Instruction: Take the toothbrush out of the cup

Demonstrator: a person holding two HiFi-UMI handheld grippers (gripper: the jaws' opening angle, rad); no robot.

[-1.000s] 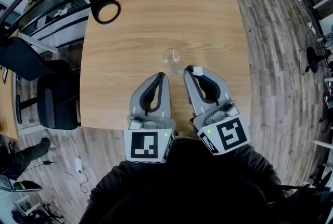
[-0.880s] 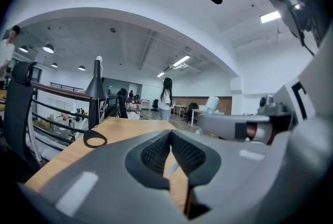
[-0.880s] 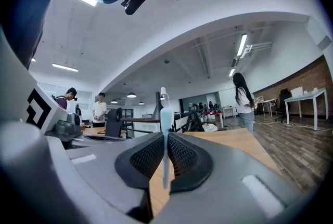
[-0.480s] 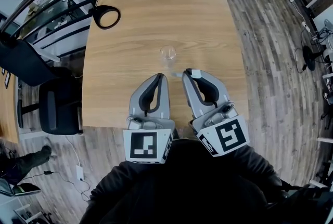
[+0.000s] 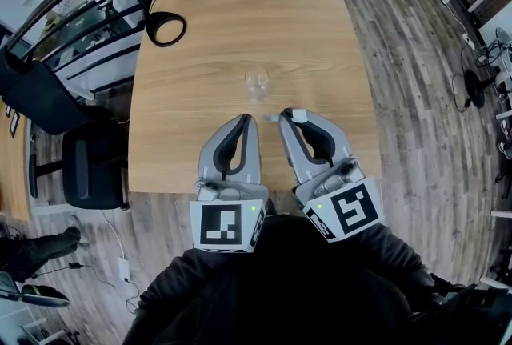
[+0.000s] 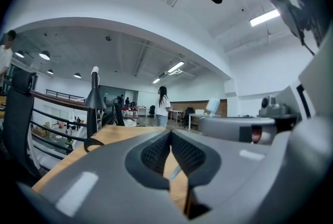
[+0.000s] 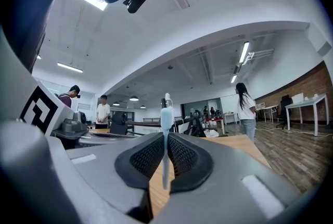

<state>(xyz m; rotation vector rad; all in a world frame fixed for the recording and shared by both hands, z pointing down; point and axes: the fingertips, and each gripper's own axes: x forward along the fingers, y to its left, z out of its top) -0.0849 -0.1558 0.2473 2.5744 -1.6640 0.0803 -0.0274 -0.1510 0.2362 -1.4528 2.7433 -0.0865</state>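
A clear glass cup (image 5: 257, 83) stands upright on the wooden table (image 5: 240, 7), with nothing that I can see in it. My right gripper (image 5: 286, 113) hovers just short of the cup, on its near right side, shut on a toothbrush. In the right gripper view the pale blue and white toothbrush (image 7: 166, 129) stands upright, pinched between the pads of that gripper (image 7: 166, 134). My left gripper (image 5: 250, 118) is beside the right one, near the cup, shut with nothing held. In the left gripper view its jaw tips (image 6: 170, 132) meet.
A black desk lamp (image 5: 164, 27) stands at the table's far left corner. A black office chair (image 5: 92, 163) sits off the left edge. The table's near edge runs under both grippers. People stand in the room far behind.
Both grippers have drawn back a little from the cup toward me, the right one carrying the toothbrush. The gap between the cup and the jaw tips has grown.
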